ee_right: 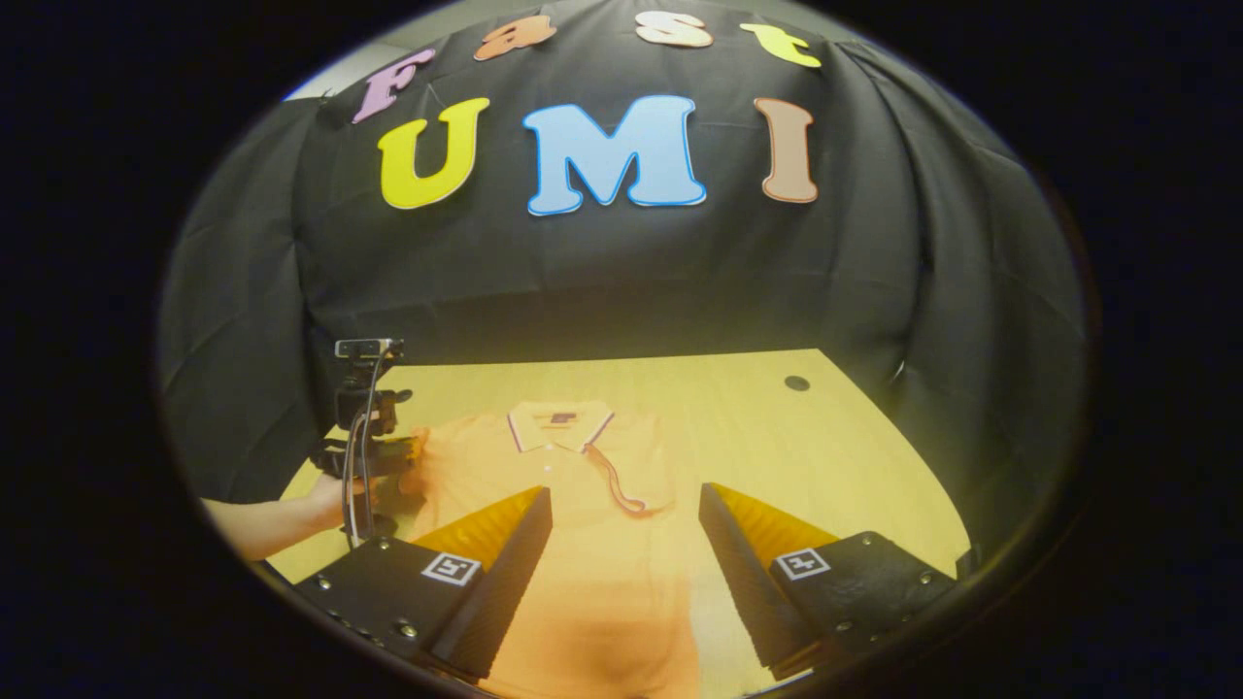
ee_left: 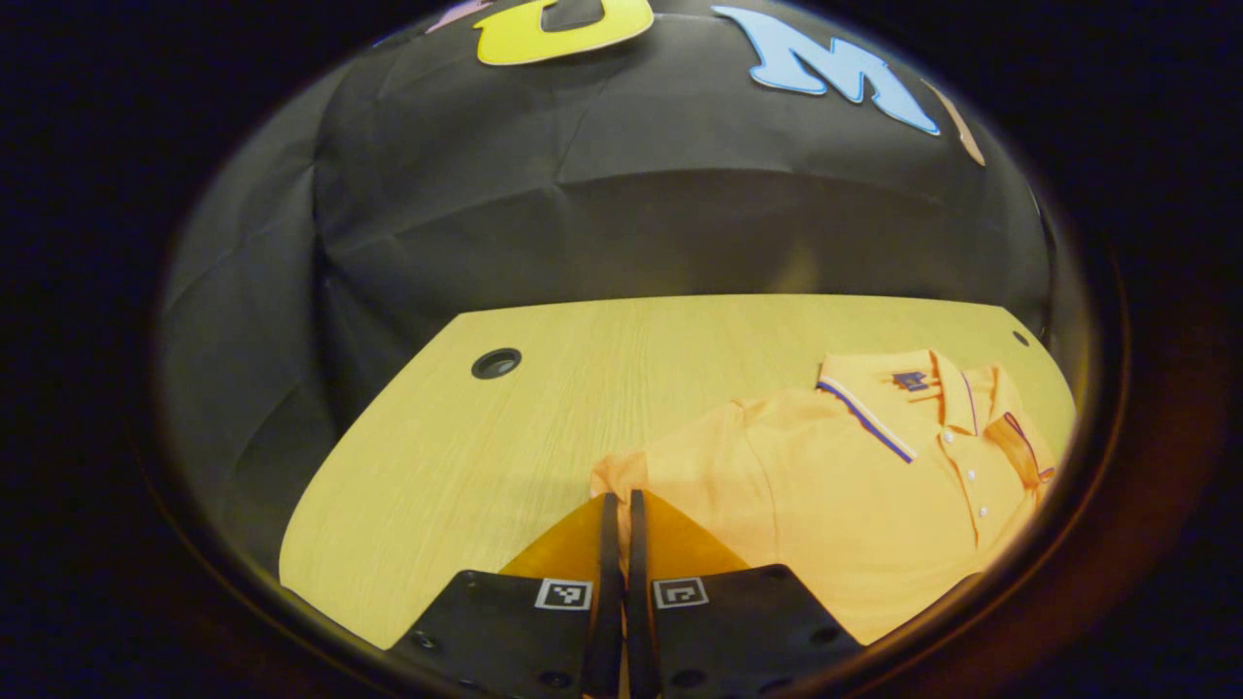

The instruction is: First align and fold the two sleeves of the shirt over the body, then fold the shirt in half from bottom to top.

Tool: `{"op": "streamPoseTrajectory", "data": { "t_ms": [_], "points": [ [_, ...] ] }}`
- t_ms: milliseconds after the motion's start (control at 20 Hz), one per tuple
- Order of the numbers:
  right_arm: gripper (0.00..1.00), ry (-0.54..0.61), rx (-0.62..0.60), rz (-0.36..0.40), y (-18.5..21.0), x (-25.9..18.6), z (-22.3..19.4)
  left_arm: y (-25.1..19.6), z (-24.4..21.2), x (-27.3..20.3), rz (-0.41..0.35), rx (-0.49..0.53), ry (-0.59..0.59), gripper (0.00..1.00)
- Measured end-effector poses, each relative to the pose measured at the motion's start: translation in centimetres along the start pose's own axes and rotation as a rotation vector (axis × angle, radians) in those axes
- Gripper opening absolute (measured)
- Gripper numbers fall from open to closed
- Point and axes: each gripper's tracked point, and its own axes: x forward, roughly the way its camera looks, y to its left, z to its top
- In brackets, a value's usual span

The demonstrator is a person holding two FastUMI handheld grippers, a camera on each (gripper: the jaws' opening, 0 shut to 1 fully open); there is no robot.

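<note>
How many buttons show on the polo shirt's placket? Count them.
3, down the placket in the left gripper view: top button, middle button, lowest button. Others may be hidden.

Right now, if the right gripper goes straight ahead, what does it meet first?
Probably the orange polo shirt on the wooden table. The right gripper has its jaws open above the shirt's body, though the height is unclear.

A pale wood-grain bench (ee_left: 544, 408) with rounded far corners stands against a creased black cloth wall (ee_right: 602, 282). A round cable hole (ee_left: 496, 363) sits near each far corner. Warm, dim light falls over it.
</note>
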Motion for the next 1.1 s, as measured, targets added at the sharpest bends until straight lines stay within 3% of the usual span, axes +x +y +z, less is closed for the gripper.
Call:
{"op": "streamPoseTrajectory", "data": {
  "t_ms": [200, 250, 350, 600, 800, 1000, 1100],
  "points": [
    [0.95, -0.003, 0.005, 0.003, -0.4, -0.1, 0.0, -3.1, 3.6, -2.7, -0.048, 0.018, -0.073, 0.09],
    [0.91, -0.004, 0.008, 0.006, -0.3, -0.1, -0.1, -4.1, 4.2, -3.1, -0.064, 0.022, -0.086, 0.09],
    [0.94, -0.003, 0.010, 0.012, -0.3, -0.3, -0.2, -6.3, 4.8, -3.7, -0.091, 0.045, -0.103, 0.10],
    [0.91, 0.003, 0.020, 0.000, -1.0, -0.7, -0.7, -11.1, 4.2, -3.9, -0.155, 0.101, -0.092, 0.08],
    [0.95, 0.016, 0.045, -0.016, -1.8, -1.4, -1.3, -13.7, 2.6, -3.2, -0.197, 0.128, -0.043, 0.08],
    [0.95, 0.030, 0.057, -0.033, -2.0, -1.6, -1.9, -14.8, 1.5, -3.4, -0.220, 0.130, -0.004, 0.13],
    [0.95, 0.034, 0.062, -0.045, -1.9, -1.6, -2.2, -14.8, 1.2, -3.4, -0.216, 0.141, 0.002, 0.20]
  ]
}}
